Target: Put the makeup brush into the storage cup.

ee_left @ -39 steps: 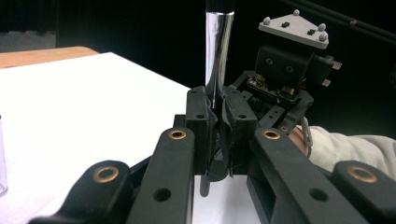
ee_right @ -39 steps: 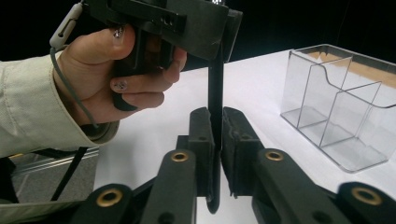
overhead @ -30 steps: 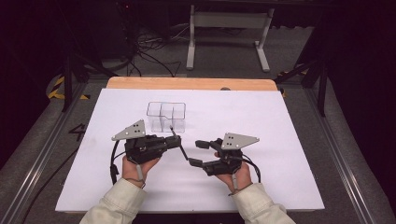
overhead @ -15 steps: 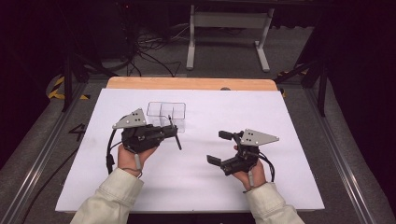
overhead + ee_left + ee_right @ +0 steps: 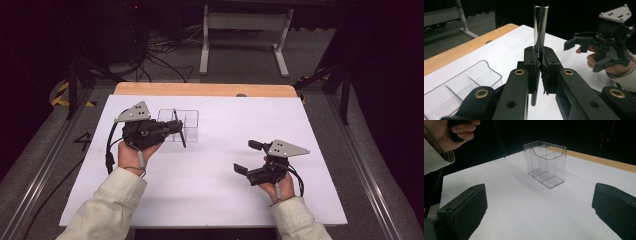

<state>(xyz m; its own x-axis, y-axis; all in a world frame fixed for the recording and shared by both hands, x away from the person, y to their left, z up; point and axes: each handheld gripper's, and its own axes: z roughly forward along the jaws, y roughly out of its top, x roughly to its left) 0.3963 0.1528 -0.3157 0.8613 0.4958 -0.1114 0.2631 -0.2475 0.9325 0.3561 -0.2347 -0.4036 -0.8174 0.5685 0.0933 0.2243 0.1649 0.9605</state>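
On the left side of the white tabletop (image 5: 210, 175), your left hand (image 5: 134, 154) holds the left black two-jaw gripper (image 5: 175, 128) w/ its grey three-cornered plate up top; its jaws are clamped tight on a thin dark shiny rod, pen-like (image 5: 178, 129), which crosses the pads & sticks out on both sides. From the left gripper view the rod (image 5: 540, 27) stands up out of the closed pads, its upper part glossy & reflective, its lower end poking out under the jaws above the table. Just beside that gripper, toward the far edge, sits the clear plastic divided organiser box (image 5: 182, 124), upright on the tabletop, w/ inner partitions; the rod overlaps it in the high view, so can't tell if they touch. The right gripper view shows the box (image 5: 545, 163) standing alone on the white surface, w/ the rod (image 5: 500, 138) hanging off to its left, apart from it there. Beyond the white sheet a light wooden strip (image 5: 205, 89) runs along the far edge. Well apart to the right, your right hand (image 5: 281, 187) holds the right black gripper (image 5: 248, 157) low over the table; its jaws are spread wide w/ nothing between them, pointing left toward the box.
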